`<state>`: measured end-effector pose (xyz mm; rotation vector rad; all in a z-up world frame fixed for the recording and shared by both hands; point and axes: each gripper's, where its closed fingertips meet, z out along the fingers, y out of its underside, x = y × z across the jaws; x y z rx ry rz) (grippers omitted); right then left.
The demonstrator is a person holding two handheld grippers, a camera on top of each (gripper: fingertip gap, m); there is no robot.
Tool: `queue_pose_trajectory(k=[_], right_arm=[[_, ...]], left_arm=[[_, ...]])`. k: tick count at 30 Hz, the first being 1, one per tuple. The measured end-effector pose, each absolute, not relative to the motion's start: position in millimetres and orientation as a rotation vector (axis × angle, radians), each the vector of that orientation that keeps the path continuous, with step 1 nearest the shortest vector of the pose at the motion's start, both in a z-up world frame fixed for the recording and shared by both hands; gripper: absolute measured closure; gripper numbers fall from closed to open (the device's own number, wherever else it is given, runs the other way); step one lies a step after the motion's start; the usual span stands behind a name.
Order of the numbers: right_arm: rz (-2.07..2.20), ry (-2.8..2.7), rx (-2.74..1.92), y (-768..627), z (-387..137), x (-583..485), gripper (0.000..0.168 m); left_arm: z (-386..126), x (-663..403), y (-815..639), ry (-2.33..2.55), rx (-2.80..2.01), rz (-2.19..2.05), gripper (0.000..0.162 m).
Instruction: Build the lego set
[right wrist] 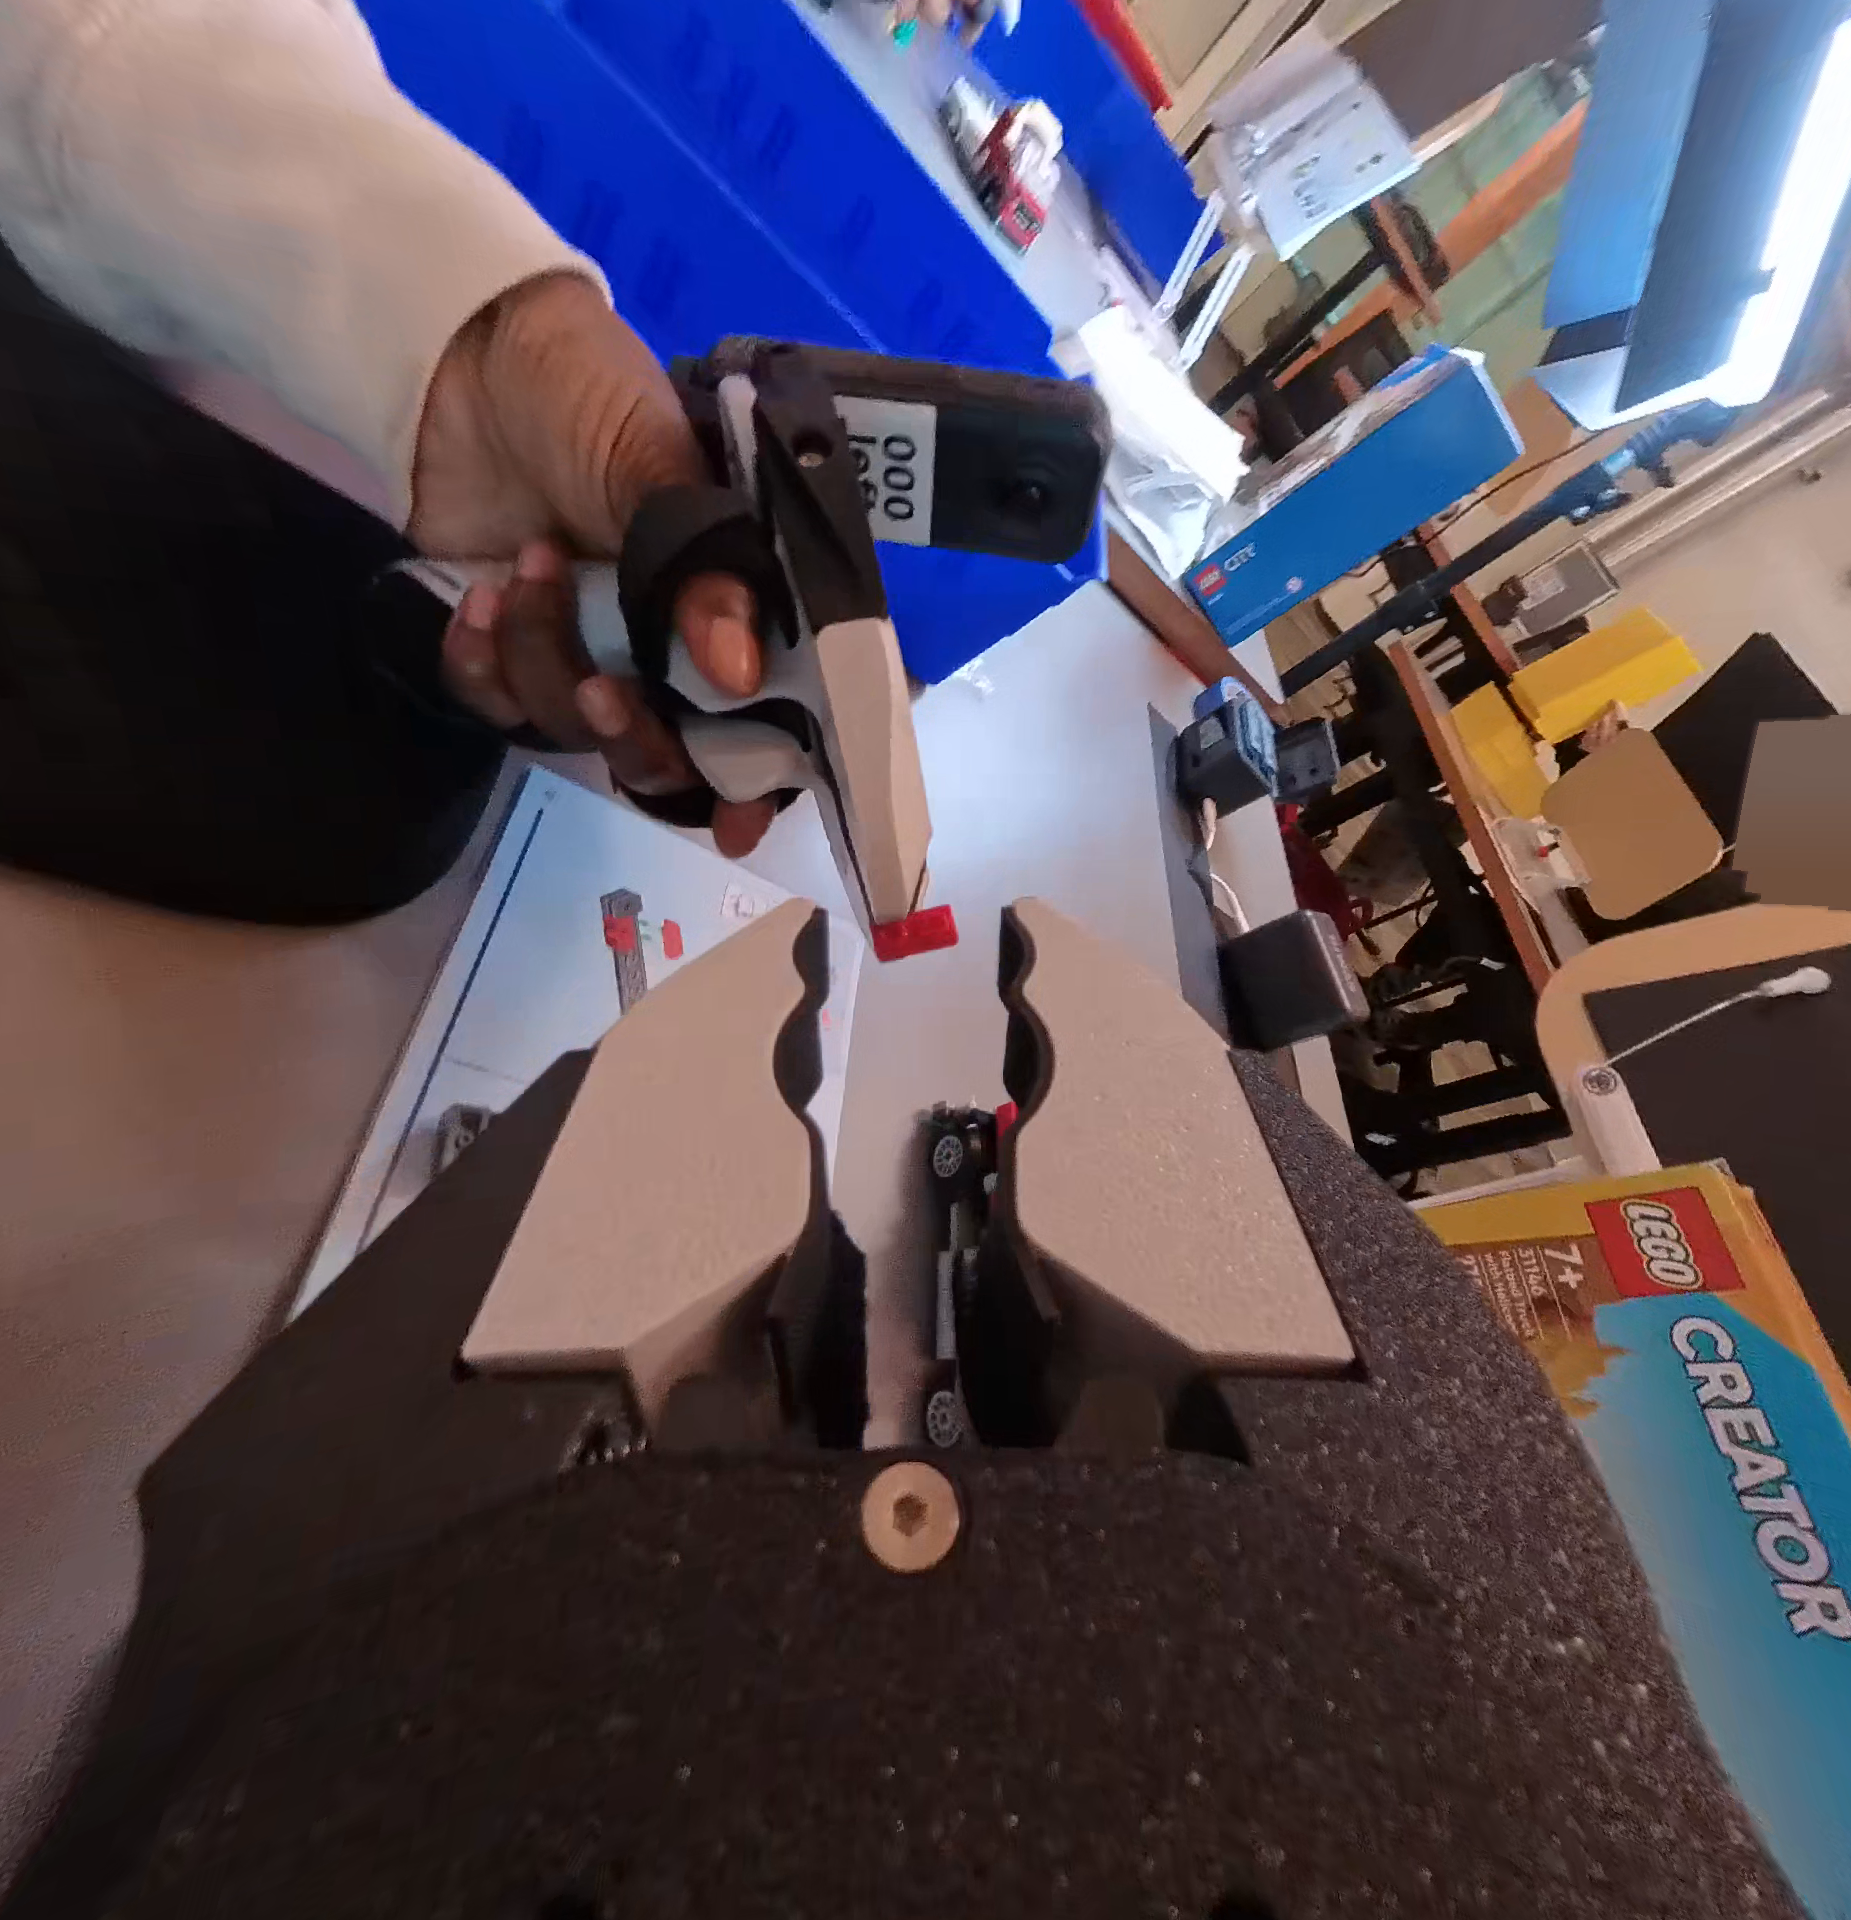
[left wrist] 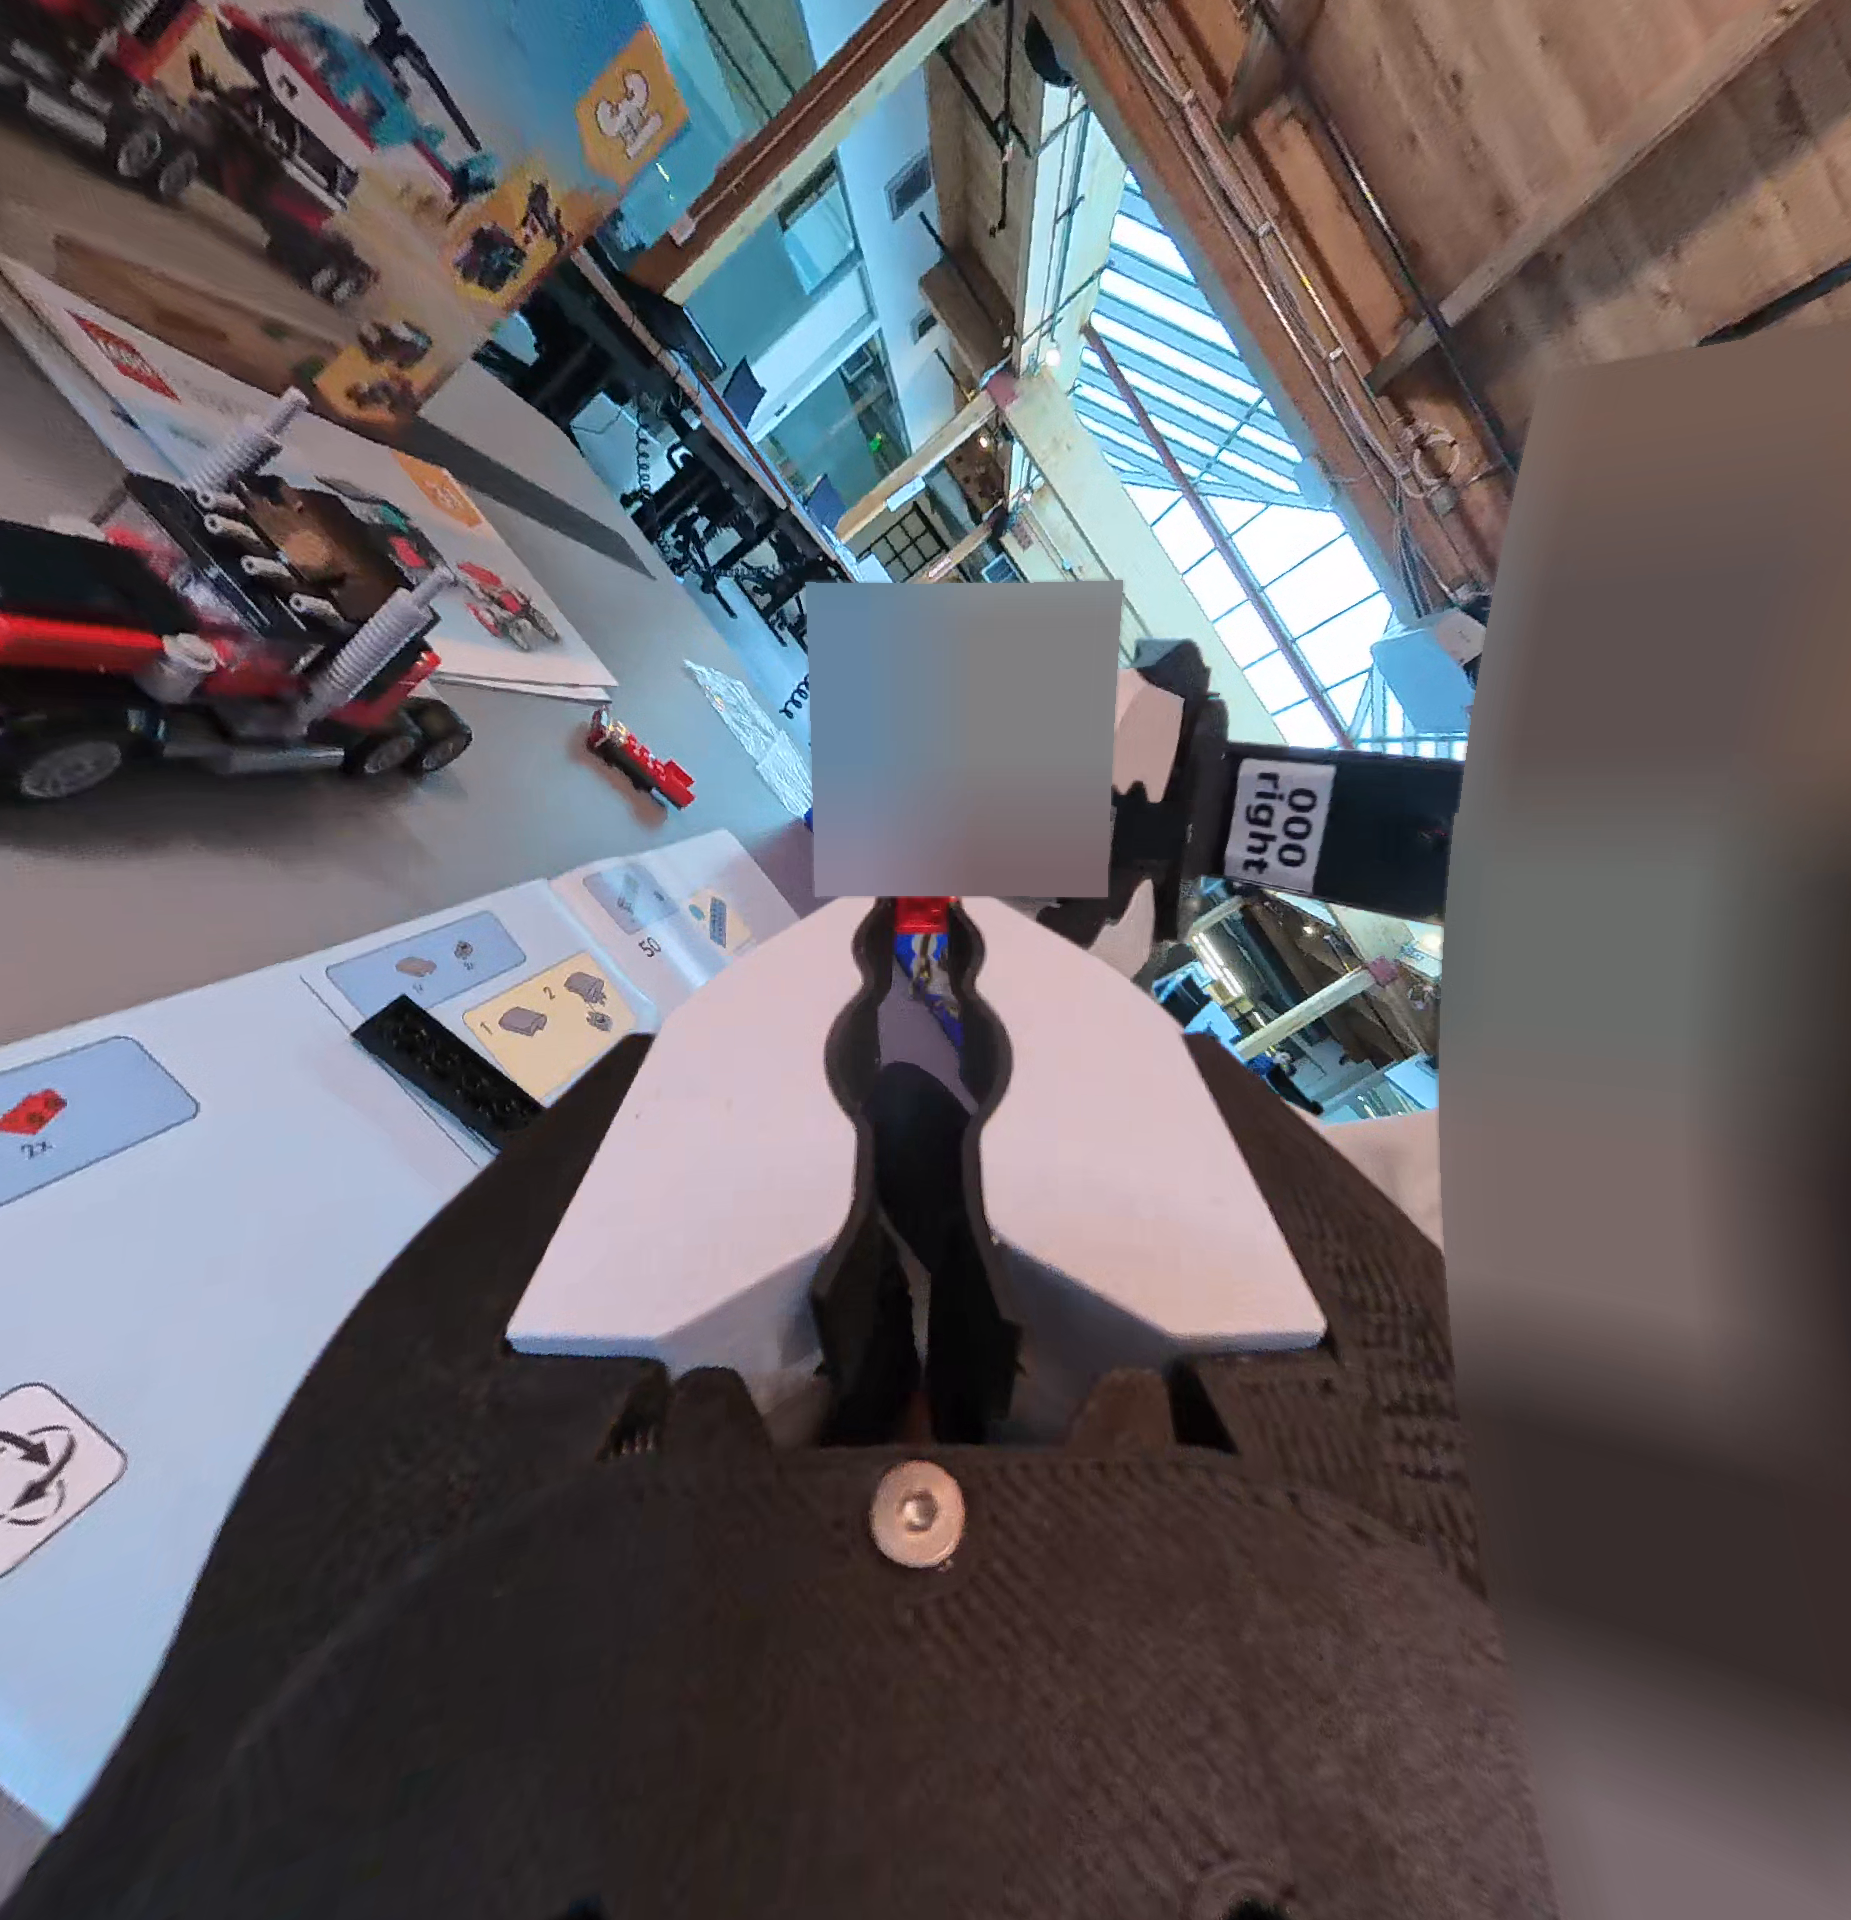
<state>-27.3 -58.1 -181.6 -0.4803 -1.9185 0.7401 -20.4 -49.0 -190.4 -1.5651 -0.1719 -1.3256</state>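
Observation:
My left gripper point(left wrist: 916, 940) is shut on a small red brick point(left wrist: 921, 914) held at its very tip, in the air above the table. In the right wrist view a hand holds the left gripper point(right wrist: 895, 902) pointing down, with the red brick point(right wrist: 913, 932) sticking out sideways from it. My right gripper point(right wrist: 910, 920) is open and empty, its fingertips on either side of that brick and a little short of it. A red and black lego truck point(left wrist: 204, 644) stands on the table at the left; part of it shows between my right fingers point(right wrist: 957, 1195).
An open instruction booklet point(left wrist: 225, 1195) lies under the left gripper with a black plate point(left wrist: 453, 1070) on it. A small red assembly point(left wrist: 640, 764) lies on the grey table. The lego box point(right wrist: 1679, 1403) stands at the right. Blue bins point(right wrist: 744, 208) stand behind. My two grippers' fingertips are within a few centimetres of each other.

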Motion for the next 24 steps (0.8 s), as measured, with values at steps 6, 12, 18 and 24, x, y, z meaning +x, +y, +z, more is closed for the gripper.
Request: queue_pose_trajectory(k=[6,12,18,24], right_arm=[[0.693,-1.973,-0.448,-58.3,-187.1,-27.3,0.151],[1.043,-2.035,-0.705,-56.8,-189.9,-17.7,0.152],[1.150,-2.070,-0.788,-61.6,-196.9,-18.0,0.151],[1.169,-2.120,-0.788,-67.0,-204.2,-14.9,0.151]], left_arm=[[-187.5,-13.3,-53.6,-0.111,-1.577,-1.355,0.152],[-199.2,-27.1,-59.8,0.398,-1.684,-0.700,0.137],[-201.0,-14.5,-58.8,0.705,-1.706,-0.330,0.139],[-209.6,-7.8,-61.5,0.758,-1.725,-0.353,0.145]])
